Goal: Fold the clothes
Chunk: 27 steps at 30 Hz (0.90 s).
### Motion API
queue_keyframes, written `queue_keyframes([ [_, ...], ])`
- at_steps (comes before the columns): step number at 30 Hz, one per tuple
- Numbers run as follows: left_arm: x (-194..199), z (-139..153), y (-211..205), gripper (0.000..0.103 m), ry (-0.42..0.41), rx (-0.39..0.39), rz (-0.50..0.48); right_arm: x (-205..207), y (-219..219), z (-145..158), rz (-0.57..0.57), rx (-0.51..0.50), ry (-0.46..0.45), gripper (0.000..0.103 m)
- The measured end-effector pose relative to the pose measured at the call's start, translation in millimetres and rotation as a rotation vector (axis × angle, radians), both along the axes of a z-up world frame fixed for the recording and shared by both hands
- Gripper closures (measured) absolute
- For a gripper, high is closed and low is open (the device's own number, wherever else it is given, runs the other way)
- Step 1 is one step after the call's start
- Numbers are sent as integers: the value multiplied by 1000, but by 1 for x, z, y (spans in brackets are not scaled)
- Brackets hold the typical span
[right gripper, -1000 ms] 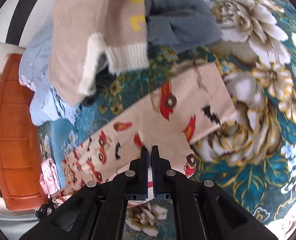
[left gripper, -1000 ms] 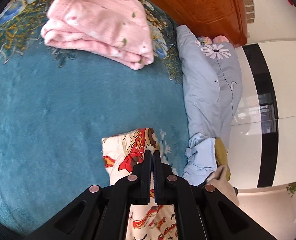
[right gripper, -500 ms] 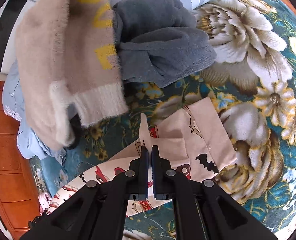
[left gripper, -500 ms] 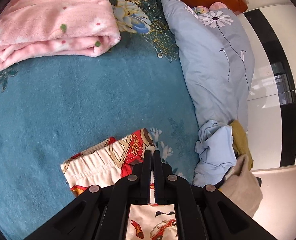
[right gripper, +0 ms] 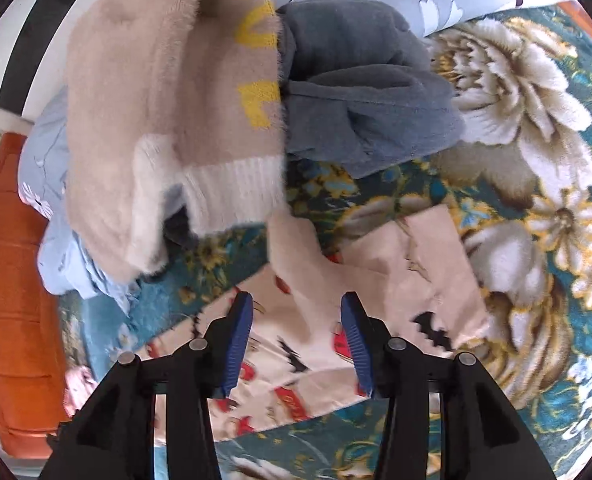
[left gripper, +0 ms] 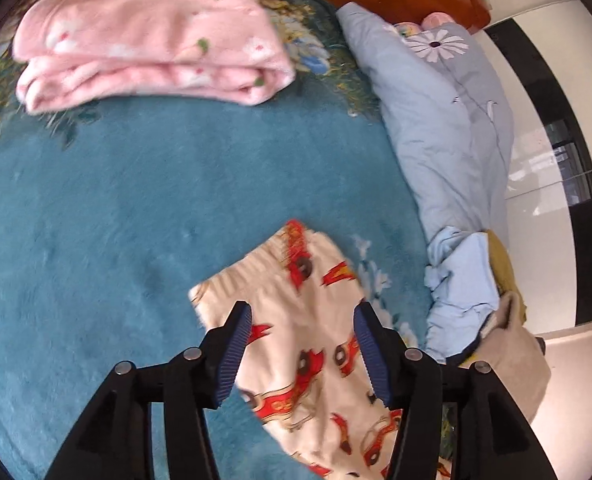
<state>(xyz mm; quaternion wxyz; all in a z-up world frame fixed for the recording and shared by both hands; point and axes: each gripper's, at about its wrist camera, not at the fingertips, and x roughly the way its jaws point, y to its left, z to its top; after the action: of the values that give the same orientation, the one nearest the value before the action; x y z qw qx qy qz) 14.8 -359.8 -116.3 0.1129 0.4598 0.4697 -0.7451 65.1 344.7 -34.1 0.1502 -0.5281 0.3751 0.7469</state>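
Note:
Cream children's pants (left gripper: pixel 308 340) printed with red cars lie on the teal floral blanket (left gripper: pixel 116 220). Their waistband end lies just ahead of my left gripper (left gripper: pixel 302 316), which is open above the cloth. In the right wrist view the leg end of the same pants (right gripper: pixel 376 280) lies folded over itself, with black bat prints showing. My right gripper (right gripper: pixel 296 304) is open over it and holds nothing.
A folded pink blanket (left gripper: pixel 148 36) lies at the far left. A light blue quilt (left gripper: pixel 448 120) runs along the bed's right side. A beige sweater (right gripper: pixel 168 100) and a grey garment (right gripper: pixel 368 92) are piled beyond the pants. An orange wooden headboard (right gripper: pixel 12 280) stands behind.
Both grippers were shut on the pants and have opened, letting the cloth drop onto the blanket. The waistband end now lies spread flat ahead of the left gripper.

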Motion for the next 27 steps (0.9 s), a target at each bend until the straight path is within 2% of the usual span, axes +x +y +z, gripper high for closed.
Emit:
queue_keyframes([
  [3,9,-26,-1,46,-34,102,47,21,3,-20,-6,17,-72,56],
  [5,11,-33,1,46,-19,148,73,33,7,-35,-50,-40,-75,56],
  [8,12,-39,2,45,-7,197,107,40,12,-52,-111,-155,-4,56],
  [11,12,-46,2,45,-26,219,123,37,7,-58,-132,-207,50,56],
  [16,20,-54,1,45,-48,226,130,33,3,-65,-169,-202,100,56],
  [20,26,-62,-1,45,-44,248,145,47,13,-50,-296,-213,254,56],
  [24,29,-64,-3,45,-31,269,156,51,11,-48,-323,-289,336,56],
  [25,29,-64,-4,45,-31,271,156,52,10,-47,-324,-296,353,59],
  [27,30,-64,-5,45,-32,273,153,45,3,-46,-315,-284,347,74],
])
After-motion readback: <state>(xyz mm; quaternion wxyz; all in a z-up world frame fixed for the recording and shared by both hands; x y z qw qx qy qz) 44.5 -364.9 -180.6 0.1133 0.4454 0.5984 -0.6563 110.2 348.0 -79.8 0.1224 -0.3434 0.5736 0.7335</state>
